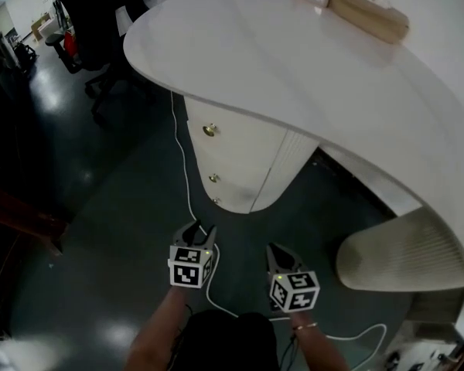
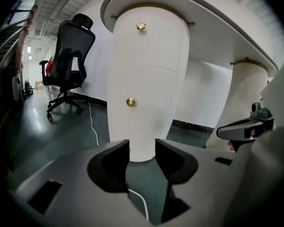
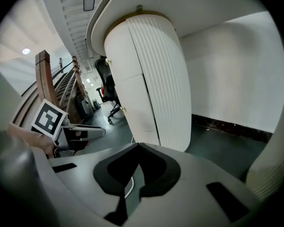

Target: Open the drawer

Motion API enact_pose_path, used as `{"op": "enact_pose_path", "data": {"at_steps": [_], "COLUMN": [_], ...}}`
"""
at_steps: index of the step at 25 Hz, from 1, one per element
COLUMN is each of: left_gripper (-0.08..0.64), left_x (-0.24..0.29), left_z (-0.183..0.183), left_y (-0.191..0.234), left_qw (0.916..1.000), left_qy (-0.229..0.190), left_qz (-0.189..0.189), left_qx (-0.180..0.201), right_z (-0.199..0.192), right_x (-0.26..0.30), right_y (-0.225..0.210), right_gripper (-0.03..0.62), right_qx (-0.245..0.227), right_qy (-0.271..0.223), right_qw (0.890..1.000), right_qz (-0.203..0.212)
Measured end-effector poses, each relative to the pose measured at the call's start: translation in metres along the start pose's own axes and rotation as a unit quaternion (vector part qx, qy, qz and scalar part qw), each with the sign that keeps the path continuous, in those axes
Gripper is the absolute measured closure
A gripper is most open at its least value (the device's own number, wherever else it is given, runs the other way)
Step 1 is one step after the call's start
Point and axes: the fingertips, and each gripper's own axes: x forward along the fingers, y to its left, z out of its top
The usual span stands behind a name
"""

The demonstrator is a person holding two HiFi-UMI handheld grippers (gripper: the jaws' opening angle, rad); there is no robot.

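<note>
A white drawer pedestal (image 1: 232,157) stands under the curved white desk (image 1: 309,60), with small brass knobs (image 1: 209,131) on its drawer fronts. In the left gripper view the pedestal (image 2: 149,79) faces me straight ahead, an upper knob (image 2: 141,27) and a lower knob (image 2: 130,102) showing. My left gripper (image 2: 142,150) is open and empty, some way short of the pedestal. My right gripper (image 3: 138,148) is shut on nothing, pointed at the pedestal's ribbed side (image 3: 161,74). In the head view both grippers hang low over the floor, left (image 1: 195,229) and right (image 1: 276,249).
A white cable (image 1: 183,165) runs across the dark floor past the pedestal and under my grippers. A black office chair (image 1: 93,22) stands at the far left. A ribbed white desk leg (image 1: 402,257) is to the right. A cardboard box (image 1: 367,10) lies on the desk.
</note>
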Motion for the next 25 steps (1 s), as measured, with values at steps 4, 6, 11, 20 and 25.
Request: {"op": "enact_pose_path", "data": {"at_steps": [4, 6, 11, 20, 25], "left_gripper": [0.405, 0.405, 0.405, 0.405, 0.407], "left_x": [0.034, 0.05, 0.089, 0.13, 0.155], "left_z": [-0.022, -0.033, -0.061, -0.07, -0.073], "left_y": [0.014, 0.02, 0.036, 0.048, 0.061], "left_qw": [1.0, 0.9999, 0.9997, 0.9998, 0.9995], "left_qy": [-0.004, -0.001, 0.005, -0.011, 0.004], "left_qz": [0.005, 0.006, 0.011, 0.012, 0.023], "left_qx": [0.003, 0.008, 0.022, -0.009, -0.021], "right_z": [-0.021, -0.03, -0.045, -0.074, -0.081], "right_x": [0.031, 0.045, 0.074, 0.104, 0.115], "right_y": [-0.013, -0.017, -0.027, -0.034, -0.034], "right_gripper": [0.588, 0.588, 0.588, 0.588, 0.588], "right_qx": [0.02, 0.018, 0.005, -0.02, -0.019], "right_qy": [-0.008, -0.009, -0.019, -0.007, -0.006], "right_qw": [1.0, 1.0, 1.0, 1.0, 1.0], "right_qz": [0.0, 0.001, 0.004, 0.002, 0.001]}}
